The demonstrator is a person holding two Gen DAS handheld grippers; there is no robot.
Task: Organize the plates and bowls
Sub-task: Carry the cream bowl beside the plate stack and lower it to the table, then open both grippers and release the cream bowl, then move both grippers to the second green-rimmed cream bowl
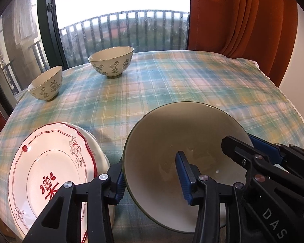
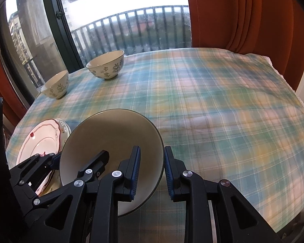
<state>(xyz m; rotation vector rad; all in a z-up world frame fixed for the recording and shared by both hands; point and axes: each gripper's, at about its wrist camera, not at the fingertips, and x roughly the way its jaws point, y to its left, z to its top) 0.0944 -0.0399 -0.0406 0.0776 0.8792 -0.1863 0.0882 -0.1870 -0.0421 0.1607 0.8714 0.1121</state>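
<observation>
Home dining spot: plaid tablecloth (image 2: 212,105), curtain (image 2: 233,14), balcony railing (image 2: 135,28).

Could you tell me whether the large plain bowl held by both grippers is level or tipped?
Tipped: the plain bowl's opening faces both cameras.

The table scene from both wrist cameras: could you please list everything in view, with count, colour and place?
Large bowl: one, cream with dark rim, near middle, tilted, gripped on both sides.
Plates: a stack, white with red trim, near left.
Floral bowls: two, cream with dark flowers, far left, one nearer the edge, one further back.
Tablecloth: one, blue-green plaid.
Curtain: orange, far right.
Balcony railing: grey, outside window.
Left gripper: black, blue pads, on bowl rim.
Right gripper: same, opposite rim.
</observation>
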